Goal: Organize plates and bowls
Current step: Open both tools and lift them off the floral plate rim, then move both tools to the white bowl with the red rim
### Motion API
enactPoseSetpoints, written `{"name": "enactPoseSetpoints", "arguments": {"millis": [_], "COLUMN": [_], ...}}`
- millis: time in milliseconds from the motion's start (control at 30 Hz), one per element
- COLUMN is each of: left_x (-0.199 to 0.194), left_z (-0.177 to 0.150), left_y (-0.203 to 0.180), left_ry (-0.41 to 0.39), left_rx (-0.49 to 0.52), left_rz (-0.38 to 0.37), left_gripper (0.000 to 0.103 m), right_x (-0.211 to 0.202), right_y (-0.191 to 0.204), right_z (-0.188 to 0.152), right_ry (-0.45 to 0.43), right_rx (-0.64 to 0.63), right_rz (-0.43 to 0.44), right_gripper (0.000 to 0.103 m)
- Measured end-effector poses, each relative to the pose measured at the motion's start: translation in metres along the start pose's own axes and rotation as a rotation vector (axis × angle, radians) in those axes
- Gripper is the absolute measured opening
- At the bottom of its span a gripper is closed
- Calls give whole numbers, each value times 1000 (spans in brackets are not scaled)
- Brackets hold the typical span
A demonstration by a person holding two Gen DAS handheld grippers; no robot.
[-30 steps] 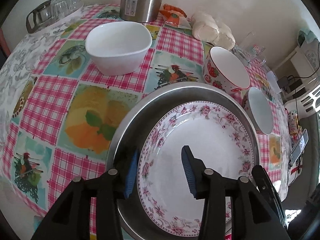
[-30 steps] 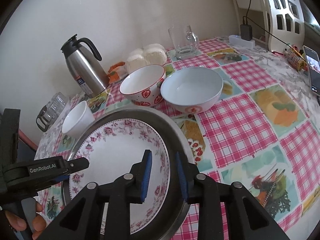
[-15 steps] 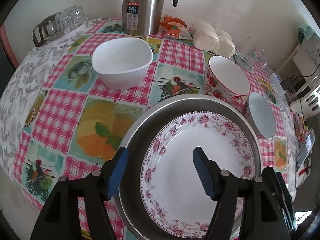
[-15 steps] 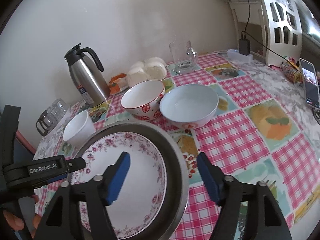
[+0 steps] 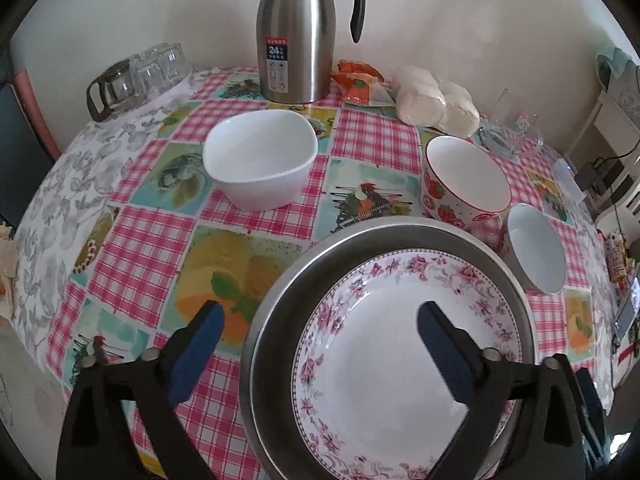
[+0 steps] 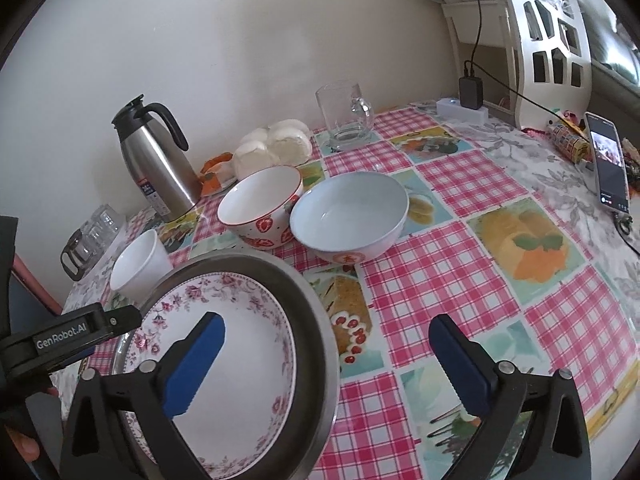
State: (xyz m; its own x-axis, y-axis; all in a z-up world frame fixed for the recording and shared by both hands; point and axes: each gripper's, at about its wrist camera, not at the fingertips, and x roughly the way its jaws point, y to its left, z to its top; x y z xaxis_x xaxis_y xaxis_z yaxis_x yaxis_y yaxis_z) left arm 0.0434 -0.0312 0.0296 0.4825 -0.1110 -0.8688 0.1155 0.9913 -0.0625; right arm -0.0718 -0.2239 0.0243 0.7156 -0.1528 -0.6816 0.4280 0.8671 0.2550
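Note:
A floral plate (image 5: 400, 360) lies inside a wider steel plate (image 5: 276, 320) on the checked tablecloth. My left gripper (image 5: 320, 312) hovers over its left rim, jaws opening wide, pads touching nothing. My right gripper (image 6: 326, 324) straddles the steel plate's (image 6: 316, 320) right rim above the floral plate (image 6: 248, 340), jaws likewise opening, pads clear of it. Behind stand a white square bowl (image 5: 260, 160), a strawberry bowl (image 5: 464, 180) and a pale blue bowl (image 5: 536, 248). The right wrist view shows the strawberry bowl (image 6: 260, 204) touching the blue bowl (image 6: 348, 212).
A steel thermos (image 5: 296, 32), glass cups (image 5: 140, 76), an orange packet (image 5: 360, 84) and bagged buns (image 5: 436, 100) line the back wall. A glass mug (image 6: 344, 120), a phone (image 6: 608, 160) and a white rack (image 6: 540, 40) sit at the right. The other tool's black housing (image 6: 68, 336) is at the left.
Both pairs of jaws have spread from narrow, around the stacked plates' rims, to wide apart. Both views have tilted up a little, showing more of the table's back.

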Motion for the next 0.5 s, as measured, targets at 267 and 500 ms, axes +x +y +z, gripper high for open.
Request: {"name": "enactPoseSetpoints", "arguments": {"millis": [267, 500], "left_x": [-5, -8], "left_z": [-1, 6], "left_y": [-13, -23], "left_ry": [-32, -43], "left_rx": [12, 19], "left_rz": [-9, -95], "left_gripper": [102, 102], "right_x": [-1, -7], "right_y": [-10, -11], "right_z": [2, 5], "right_ry": [-3, -47], "right_rx": [-1, -10], "right_rz": [-31, -28], "right_gripper": [103, 103]}}
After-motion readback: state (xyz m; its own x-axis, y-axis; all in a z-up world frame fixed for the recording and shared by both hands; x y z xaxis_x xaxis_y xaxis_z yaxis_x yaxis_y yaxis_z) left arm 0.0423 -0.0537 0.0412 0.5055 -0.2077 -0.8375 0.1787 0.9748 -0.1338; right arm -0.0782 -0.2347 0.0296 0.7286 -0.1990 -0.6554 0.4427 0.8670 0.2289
